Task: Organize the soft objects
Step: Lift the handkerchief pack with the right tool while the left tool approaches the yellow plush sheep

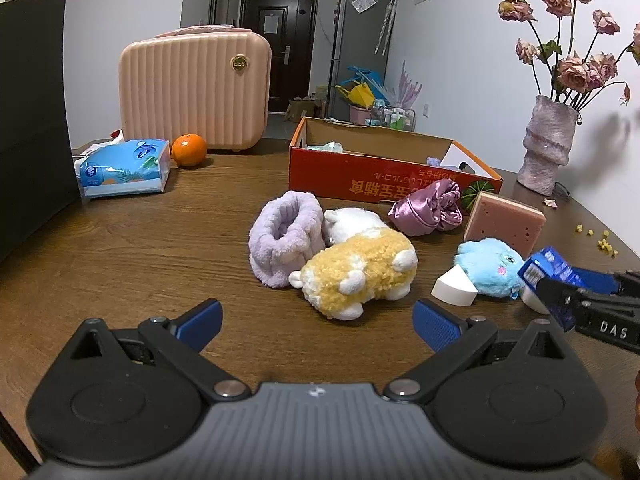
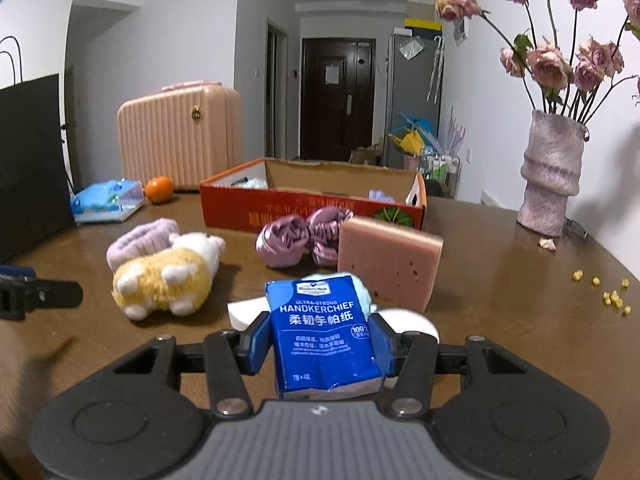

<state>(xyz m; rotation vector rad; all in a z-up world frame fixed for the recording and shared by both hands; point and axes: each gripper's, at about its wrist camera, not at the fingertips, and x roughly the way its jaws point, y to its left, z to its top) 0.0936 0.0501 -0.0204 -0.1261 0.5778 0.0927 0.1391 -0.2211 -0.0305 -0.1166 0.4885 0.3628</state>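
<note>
Facing right wrist view only: handkerchief pack (image 2: 326, 336) label, right gripper (image 2: 320, 346) jaws clamping it; left gripper (image 1: 318, 322) jaws wide.

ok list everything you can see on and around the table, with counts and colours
handkerchief pack: 1, blue, in the right gripper
plush toy: 1, yellow and white, table centre
fluffy band: 1, lilac, against the plush toy
small plush: 1, light blue, right of centre
satin scrunchie: 1, purple, before the box
sponge: 1, pink, beside the scrunchie
white wedge: 1, by the small plush
cardboard box: 1, orange, open, behind
tissue pack: 1, blue, left
orange: 1, left
case: 1, pink, behind
vase: 1, mauve, dried roses, right
left gripper: jaws open, empty
right gripper: jaws shut on the pack
</note>
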